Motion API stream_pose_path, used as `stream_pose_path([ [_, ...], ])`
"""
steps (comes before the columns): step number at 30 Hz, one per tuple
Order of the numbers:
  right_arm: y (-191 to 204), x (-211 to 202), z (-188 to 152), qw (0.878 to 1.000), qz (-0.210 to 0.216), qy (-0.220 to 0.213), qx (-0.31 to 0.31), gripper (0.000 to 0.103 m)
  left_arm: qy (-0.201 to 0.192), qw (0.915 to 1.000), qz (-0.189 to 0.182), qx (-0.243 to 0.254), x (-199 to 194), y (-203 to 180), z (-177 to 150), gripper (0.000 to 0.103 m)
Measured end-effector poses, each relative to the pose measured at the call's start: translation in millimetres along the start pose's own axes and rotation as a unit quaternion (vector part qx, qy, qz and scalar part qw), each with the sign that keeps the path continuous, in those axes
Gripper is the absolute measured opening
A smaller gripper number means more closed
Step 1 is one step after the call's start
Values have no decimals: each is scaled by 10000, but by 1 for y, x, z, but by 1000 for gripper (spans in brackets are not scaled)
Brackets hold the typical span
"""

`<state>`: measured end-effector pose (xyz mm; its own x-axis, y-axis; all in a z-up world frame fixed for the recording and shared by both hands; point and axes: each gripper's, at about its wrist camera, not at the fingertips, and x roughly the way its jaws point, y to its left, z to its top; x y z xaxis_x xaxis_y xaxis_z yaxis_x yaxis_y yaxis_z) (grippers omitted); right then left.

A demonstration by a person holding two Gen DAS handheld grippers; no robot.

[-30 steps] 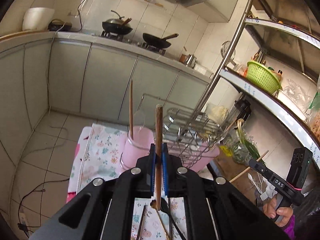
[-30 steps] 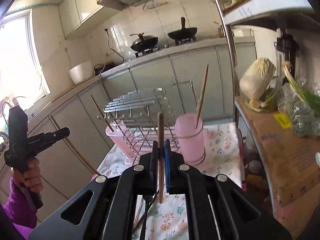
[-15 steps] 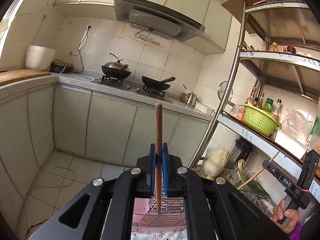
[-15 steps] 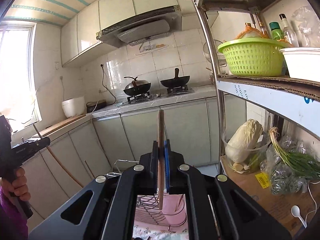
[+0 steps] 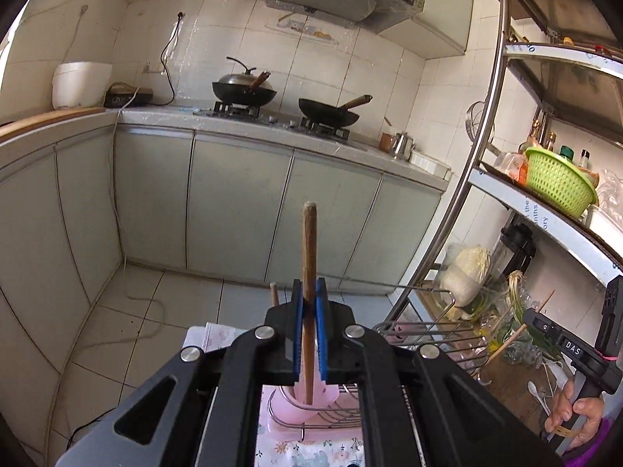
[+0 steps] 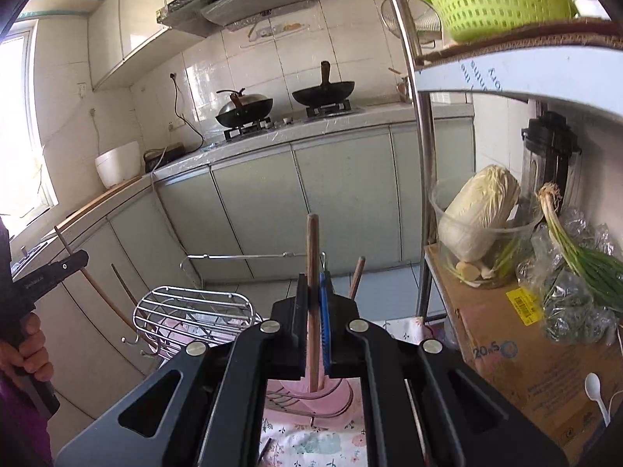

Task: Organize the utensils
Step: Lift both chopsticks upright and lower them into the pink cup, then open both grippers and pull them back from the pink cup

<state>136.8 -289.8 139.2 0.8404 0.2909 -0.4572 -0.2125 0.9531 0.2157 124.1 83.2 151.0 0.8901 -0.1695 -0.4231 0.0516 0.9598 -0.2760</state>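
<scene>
My left gripper [image 5: 309,292] is shut on a brown wooden chopstick [image 5: 308,249] that stands upright, its lower end over the pink cup [image 5: 311,399]. Another chopstick [image 5: 273,294] sticks up from behind the gripper. My right gripper [image 6: 314,286] is shut on a second wooden chopstick [image 6: 312,249], also upright, its lower end at the pink cup [image 6: 311,389]. One chopstick [image 6: 357,276] leans in that cup. The right gripper shows in the left wrist view [image 5: 545,325] holding its chopstick.
A wire dish rack [image 6: 194,311] on a pink tray stands beside the cup on a floral cloth [image 6: 315,443]. A metal shelf post [image 6: 418,116] and shelves with cabbage [image 6: 479,206] and a green basket [image 5: 558,181] stand at the right. Kitchen cabinets lie beyond.
Both grippers tilted up away from the table and have come partly back down. The pink cup is again visible under each held chopstick.
</scene>
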Motion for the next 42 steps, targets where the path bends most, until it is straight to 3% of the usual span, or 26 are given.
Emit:
stream_pose_path([
  [7, -7, 31, -23, 9989, 13, 444, 164, 6, 619, 9978, 58, -216, 42, 18, -32, 5],
  [13, -12, 36, -26, 9987, 28, 480, 188, 6, 910, 9949, 60, -435, 67, 25, -45, 6],
  [16, -13, 36, -24, 9980, 68, 580, 248, 10, 1056, 9918, -30, -717, 71, 32, -47, 10],
  [17, -14, 36, -24, 9977, 72, 614, 280, 14, 1095, 9909, -35, -786, 72, 35, -48, 18],
  [19, -16, 34, -24, 9975, 102, 596, 356, 39, 1063, 9907, -37, -853, 69, 38, -48, 27],
  [21, -16, 28, -24, 9980, 116, 500, 366, 44, 970, 9920, -38, -809, 62, 38, -47, 29],
  [31, -10, -11, -34, 9994, 35, 269, 207, 44, 674, 9956, 46, -655, 14, 37, -54, 34],
  [37, 4, -26, -64, 9988, 147, 467, 97, 45, 978, 9944, -65, -393, -3, 26, -84, 38],
  [42, 17, -18, -100, 9954, 262, 925, 40, 45, 1461, 9891, -125, -101, -2, 17, -122, 38],
])
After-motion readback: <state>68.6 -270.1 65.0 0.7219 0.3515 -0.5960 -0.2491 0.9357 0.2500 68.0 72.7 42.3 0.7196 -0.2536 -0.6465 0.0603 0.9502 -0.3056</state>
